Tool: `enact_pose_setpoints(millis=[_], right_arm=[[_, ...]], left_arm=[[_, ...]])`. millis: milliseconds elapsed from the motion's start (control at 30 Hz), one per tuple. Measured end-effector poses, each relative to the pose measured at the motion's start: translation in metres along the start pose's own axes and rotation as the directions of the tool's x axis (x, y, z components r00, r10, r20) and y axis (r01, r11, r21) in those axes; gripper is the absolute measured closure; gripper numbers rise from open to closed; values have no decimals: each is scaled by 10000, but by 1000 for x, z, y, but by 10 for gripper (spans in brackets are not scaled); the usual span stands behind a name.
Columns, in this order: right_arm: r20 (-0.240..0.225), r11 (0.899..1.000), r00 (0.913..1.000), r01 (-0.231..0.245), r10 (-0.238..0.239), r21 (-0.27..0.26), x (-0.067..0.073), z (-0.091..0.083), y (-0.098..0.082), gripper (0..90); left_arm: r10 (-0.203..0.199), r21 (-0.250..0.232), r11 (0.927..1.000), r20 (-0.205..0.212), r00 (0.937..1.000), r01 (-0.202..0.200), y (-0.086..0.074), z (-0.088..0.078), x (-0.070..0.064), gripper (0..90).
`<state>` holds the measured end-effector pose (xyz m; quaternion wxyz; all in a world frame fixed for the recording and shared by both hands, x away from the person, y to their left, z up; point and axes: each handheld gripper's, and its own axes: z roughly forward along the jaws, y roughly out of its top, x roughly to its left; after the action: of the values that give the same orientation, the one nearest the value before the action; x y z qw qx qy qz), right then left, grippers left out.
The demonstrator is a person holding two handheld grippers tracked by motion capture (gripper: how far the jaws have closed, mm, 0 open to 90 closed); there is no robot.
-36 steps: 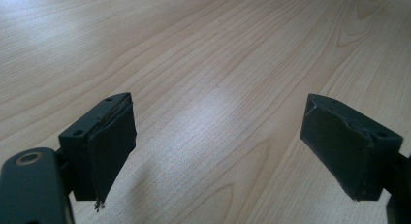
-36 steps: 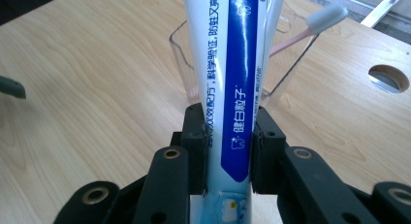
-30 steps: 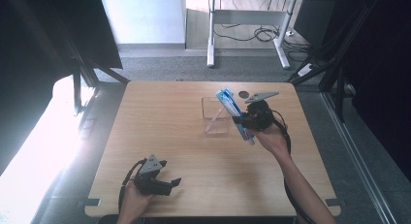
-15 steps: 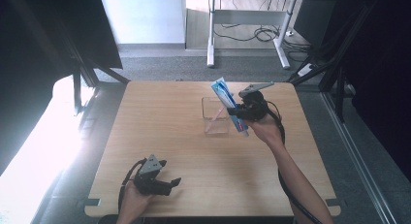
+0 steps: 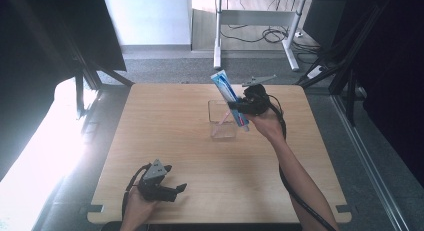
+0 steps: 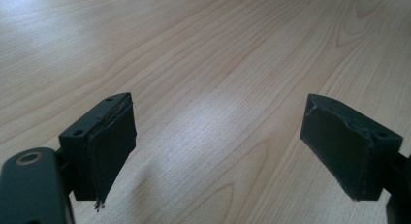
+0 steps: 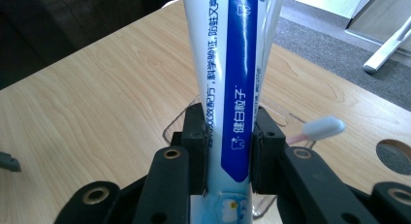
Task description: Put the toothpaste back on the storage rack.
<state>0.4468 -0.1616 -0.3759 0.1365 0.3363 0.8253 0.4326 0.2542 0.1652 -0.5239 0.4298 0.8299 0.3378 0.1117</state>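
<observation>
right gripper: black jaws clamped on the blue-and-white toothpaste tube, pads pinching its lower half, tube tip tilted up and away

tube location: held above the clear square plastic container, far-centre of the light wooden table

left gripper: jaws wide apart, nothing between them, resting low at the near-left table edge, well apart from the work

step in hand: judged as moving the tube at the container

how to do it well: keep the squeeze light so the tube doesn't buckle; line the lower end over the opening, tilt upright, lower clear of the rim

container contents: a pink-handled toothbrush with white head leans inside, head over the rim; avoid knocking it
</observation>
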Motion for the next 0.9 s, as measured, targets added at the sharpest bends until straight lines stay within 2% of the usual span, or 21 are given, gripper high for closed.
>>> enact_pose_setpoints(millis=[300, 567, 900], right_arm=[[8, 9995, 9999, -131, 132, -290, -3, 9, 14, 730], [151, 9993, 9999, 21, -15, -375, -4, 22, 26, 729], [326, 9993, 9993, 199, -188, -311, -10, 46, 26, 730]], left_arm=[[42, 37, 10000, 50, 10000, -43, 0, 1, -1, 131], [37, 31, 10000, 58, 10000, -37, -1, 1, -1, 131], [49, 53, 10000, 109, 9999, -50, -1, 1, -2, 131]])
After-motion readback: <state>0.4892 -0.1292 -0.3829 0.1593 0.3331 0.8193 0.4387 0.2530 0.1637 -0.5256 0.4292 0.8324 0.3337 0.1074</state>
